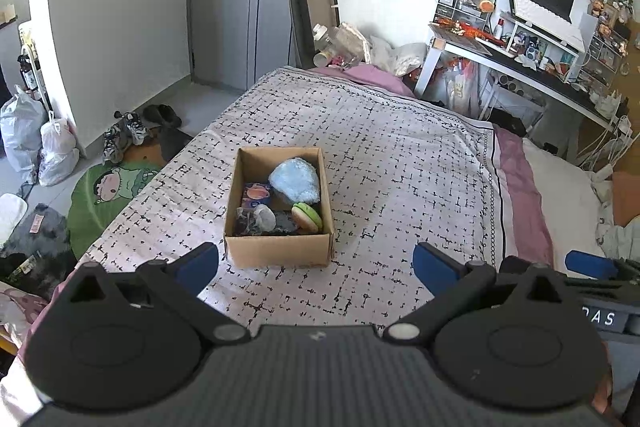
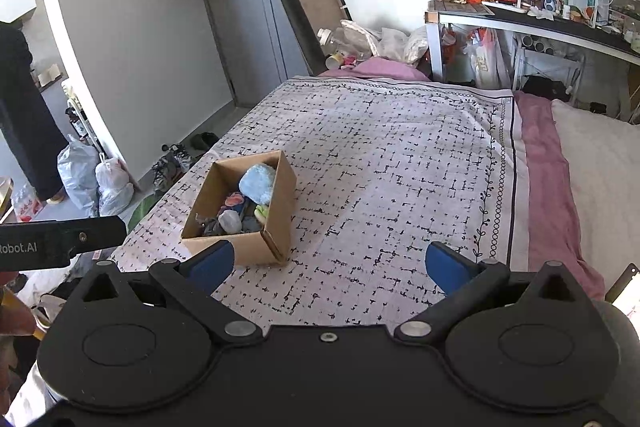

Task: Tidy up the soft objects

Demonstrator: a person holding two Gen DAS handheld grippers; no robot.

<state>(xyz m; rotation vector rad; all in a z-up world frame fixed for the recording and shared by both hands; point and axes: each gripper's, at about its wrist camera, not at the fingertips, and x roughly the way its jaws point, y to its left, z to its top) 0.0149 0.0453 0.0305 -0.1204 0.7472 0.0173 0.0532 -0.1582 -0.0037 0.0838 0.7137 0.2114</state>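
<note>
Your left tool (image 1: 316,267) stands with its jaws wide apart and nothing between them, pointing down at the bed (image 1: 400,155). The cardboard box (image 1: 276,251) sits straight ahead of it and near, its long axis running away from you, almost in line with the tool. Inside lie the soft things: a blue fluffy cloth (image 1: 296,181) at the far end and a green-and-tan plush burger (image 1: 307,215) at the near right corner.

Your right tool (image 2: 328,267) is likewise spread and empty, but from it the box (image 2: 276,203) lies off to the left and turned corner-on. By my reading, the left tool is nearer and better aligned for any reach into the box.
</note>
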